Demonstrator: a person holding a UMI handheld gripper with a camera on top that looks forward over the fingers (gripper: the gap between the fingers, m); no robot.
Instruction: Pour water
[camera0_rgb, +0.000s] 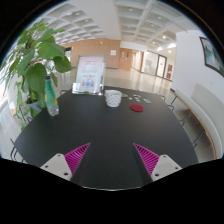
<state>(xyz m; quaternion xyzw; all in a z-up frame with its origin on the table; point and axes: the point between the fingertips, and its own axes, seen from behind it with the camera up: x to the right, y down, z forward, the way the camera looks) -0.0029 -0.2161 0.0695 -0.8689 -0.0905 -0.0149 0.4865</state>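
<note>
A clear green-tinted bottle (51, 95) stands upright at the far left of the dark table (105, 140), next to a plant. A white cup (113, 98) stands at the table's far side, about the middle. A small red object (137, 108) lies flat just right of the cup. My gripper (111, 158) is open and empty, its two magenta pads (76, 156) wide apart over the near part of the table. The bottle and cup are well beyond the fingers.
A leafy green plant (35, 62) stands at the table's far left. A white sign board (90, 73) stands behind the table. Chairs (178, 100) stand at the right side. A wide hall with a tiled ceiling lies beyond.
</note>
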